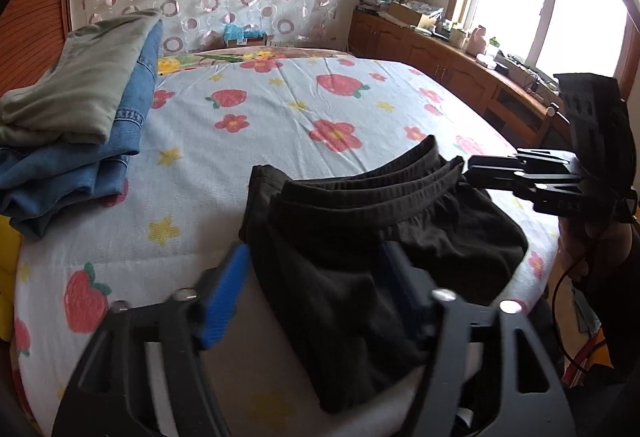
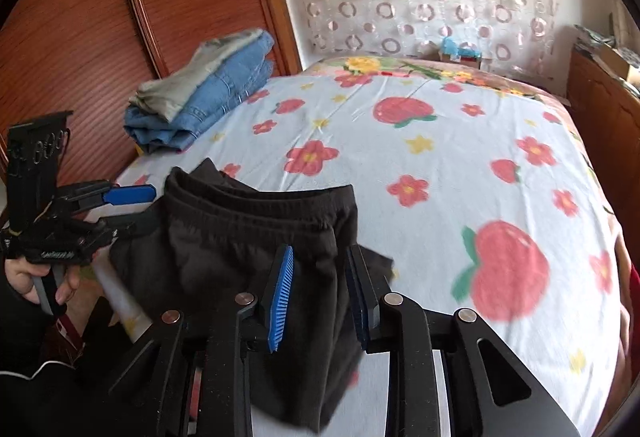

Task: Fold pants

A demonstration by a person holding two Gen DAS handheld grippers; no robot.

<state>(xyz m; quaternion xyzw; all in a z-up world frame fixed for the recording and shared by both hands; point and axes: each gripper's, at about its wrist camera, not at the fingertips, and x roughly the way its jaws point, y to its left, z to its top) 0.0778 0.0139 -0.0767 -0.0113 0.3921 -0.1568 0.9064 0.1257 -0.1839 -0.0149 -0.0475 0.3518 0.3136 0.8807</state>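
The black pants point(image 1: 360, 245) lie folded into a small bundle near the front edge of the bed point(image 1: 280, 109), waistband turned toward the headboard. The left claw point(image 1: 316, 293) stands wide with cloth between its pads but not pinched, and the right claw point(image 2: 320, 297) is partly open astride the other edge, gripping nothing. The fabric looks light, soft and limp, so it will likely sag and unfold unless taken by the thick stacked edges or the elastic waistband.

Black pants point(image 2: 240, 237) folded on bed point(image 2: 460, 165), between parted fingers point(image 2: 280, 297).
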